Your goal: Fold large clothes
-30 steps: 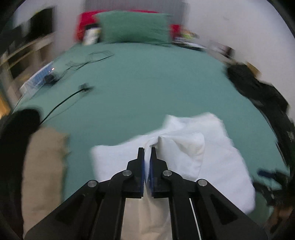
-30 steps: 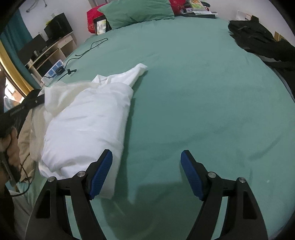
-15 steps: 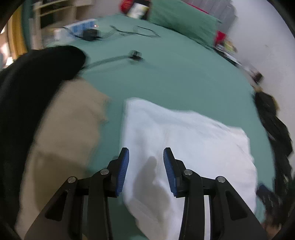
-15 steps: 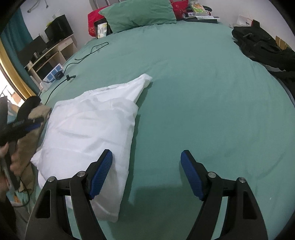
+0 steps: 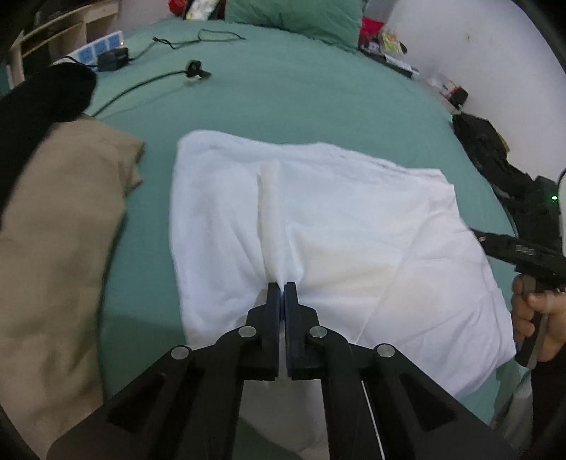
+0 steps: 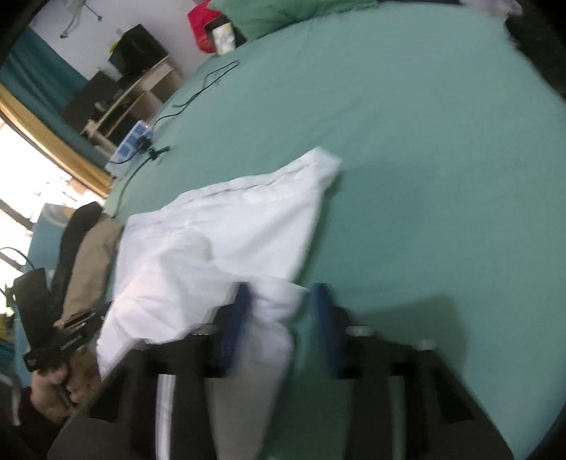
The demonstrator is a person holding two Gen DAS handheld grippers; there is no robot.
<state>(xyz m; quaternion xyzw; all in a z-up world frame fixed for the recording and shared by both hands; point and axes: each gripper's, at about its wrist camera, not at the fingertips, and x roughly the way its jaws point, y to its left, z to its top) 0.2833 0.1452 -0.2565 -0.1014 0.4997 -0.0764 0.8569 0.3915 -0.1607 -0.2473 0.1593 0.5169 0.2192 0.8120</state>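
Note:
A large white garment [image 5: 318,226] lies partly folded on the green bed [image 5: 300,92]. My left gripper [image 5: 282,286] is shut on a pinch of the white garment near its near edge. In the right wrist view the garment [image 6: 230,226] spreads left of centre, one pointed corner reaching far right. My right gripper [image 6: 281,311] is open, its blue pads either side of the garment's near corner, which lies between them. The right gripper also shows at the right edge of the left wrist view [image 5: 513,247].
A tan garment [image 5: 53,247] and a black one [image 5: 39,95] lie at the left. A power strip [image 5: 99,49] and cables [image 5: 148,81] lie on the far left of the bed. Dark clothes [image 5: 495,155] are piled at the right. A green pillow [image 5: 293,14] sits at the head.
My left gripper let go of the cloth, opened, then shut again on a new pinch of the white garment. My right gripper moved left and forward to straddle the garment's corner.

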